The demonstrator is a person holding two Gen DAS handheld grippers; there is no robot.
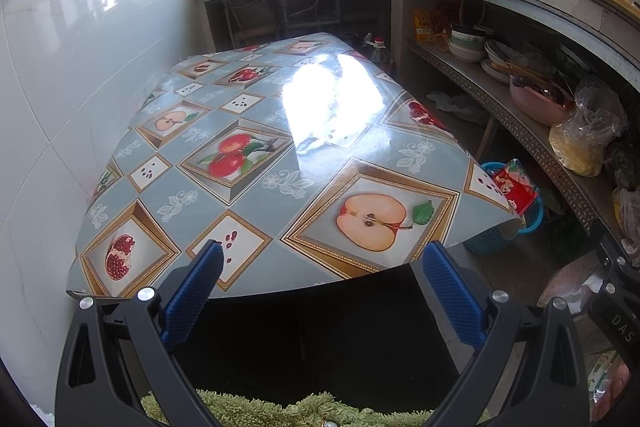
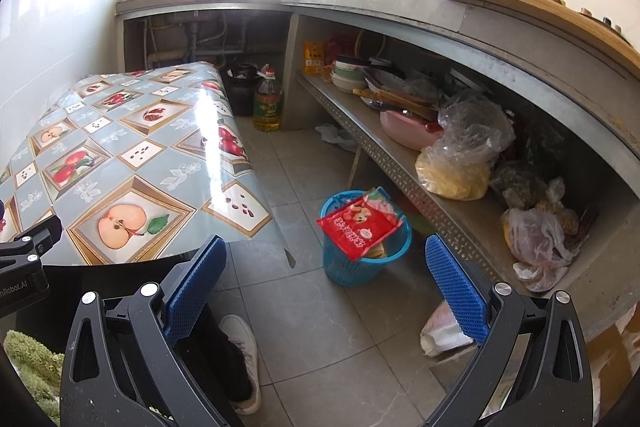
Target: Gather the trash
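Right tool (image 2: 326,281) is held spread and empty above the floor tiles; left tool (image 1: 322,281) likewise spread, nothing pinched, over the near edge of the counter (image 1: 256,131). Red snack wrapper (image 2: 360,223) is seen lying across the rim of the blue basket (image 2: 352,267) on the floor, off the counter's right corner. Wrapper is judged light, thin, crinkly and slippery; an overhanging edge is best pinched.

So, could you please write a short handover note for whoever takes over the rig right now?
Left gripper: open, empty, over the near edge of the table.
Right gripper: open, empty, above the floor.
Blue basket stands on the floor beside the table; a red wrapper lies across its rim.
Done: no trash shows on the tabletop.
Left: possibly the white bag on the floor near the shelf.
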